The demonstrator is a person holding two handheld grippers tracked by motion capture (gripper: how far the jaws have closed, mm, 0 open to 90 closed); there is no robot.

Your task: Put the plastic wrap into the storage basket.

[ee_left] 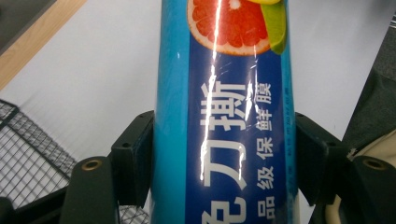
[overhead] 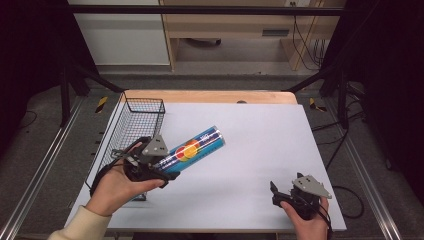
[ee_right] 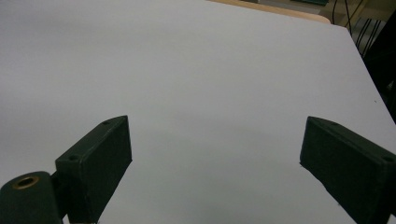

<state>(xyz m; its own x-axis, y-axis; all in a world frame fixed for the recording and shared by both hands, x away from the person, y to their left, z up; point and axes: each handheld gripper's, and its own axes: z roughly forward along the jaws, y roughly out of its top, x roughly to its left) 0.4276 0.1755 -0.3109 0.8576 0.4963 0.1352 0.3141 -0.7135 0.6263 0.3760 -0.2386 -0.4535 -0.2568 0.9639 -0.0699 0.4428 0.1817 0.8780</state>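
Note:
A blue tube of cling film (overhead: 195,148) with a grapefruit picture and Chinese lettering is held off the table, tilted up toward the right. My left gripper (overhead: 159,170) is shut on its lower end beside the wire basket. In the left gripper view the tube (ee_left: 224,116) runs up between both jaws, which press its sides. My right gripper (overhead: 280,192) rests low near the table's front right, open, with nothing between its jaws. The right gripper (ee_right: 215,154) view looks over bare white table.
A black wire basket (overhead: 131,131) stands along the left side of the white tabletop (overhead: 260,145); its mesh (ee_left: 28,158) shows at lower left in the left gripper view. A wooden strip (overhead: 210,96) borders the far edge. Black frame posts stand on both sides.

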